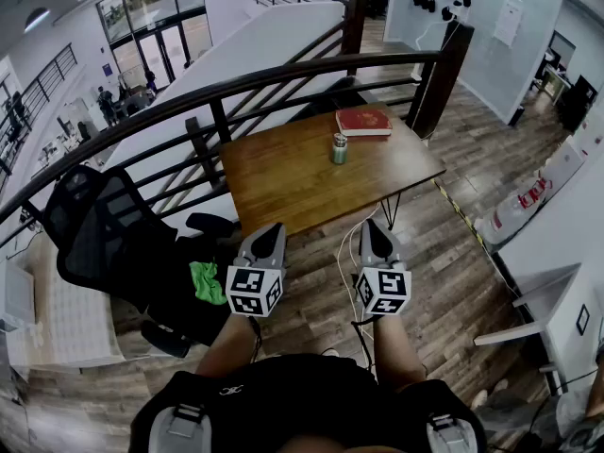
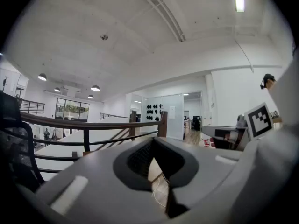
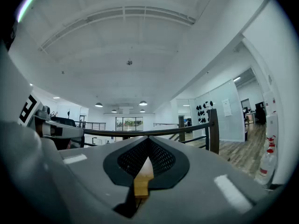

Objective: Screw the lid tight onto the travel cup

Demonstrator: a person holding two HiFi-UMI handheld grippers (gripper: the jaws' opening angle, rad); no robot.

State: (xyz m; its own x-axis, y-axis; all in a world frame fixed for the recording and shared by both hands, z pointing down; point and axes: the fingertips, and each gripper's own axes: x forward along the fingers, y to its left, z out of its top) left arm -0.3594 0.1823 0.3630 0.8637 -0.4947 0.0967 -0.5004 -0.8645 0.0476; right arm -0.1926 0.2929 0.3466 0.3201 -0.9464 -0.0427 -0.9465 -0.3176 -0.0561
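Observation:
A small green travel cup [image 1: 339, 148] with a silver lid stands upright on the far part of a wooden table [image 1: 283, 182]. My left gripper [image 1: 267, 243] and my right gripper [image 1: 375, 243] hang side by side short of the table's near edge, well apart from the cup. Both are shut with nothing between their jaws. In the left gripper view my left gripper [image 2: 156, 164] points over the table toward the railing. My right gripper [image 3: 145, 167] in the right gripper view does the same. The cup does not show in either gripper view.
A red book [image 1: 363, 122] lies on the table's far right corner, just behind the cup. A dark curved railing [image 1: 226, 88] runs behind the table. A black office chair [image 1: 113, 239] with a green cloth [image 1: 208, 282] stands at the left. Cables [image 1: 347, 253] trail on the wooden floor.

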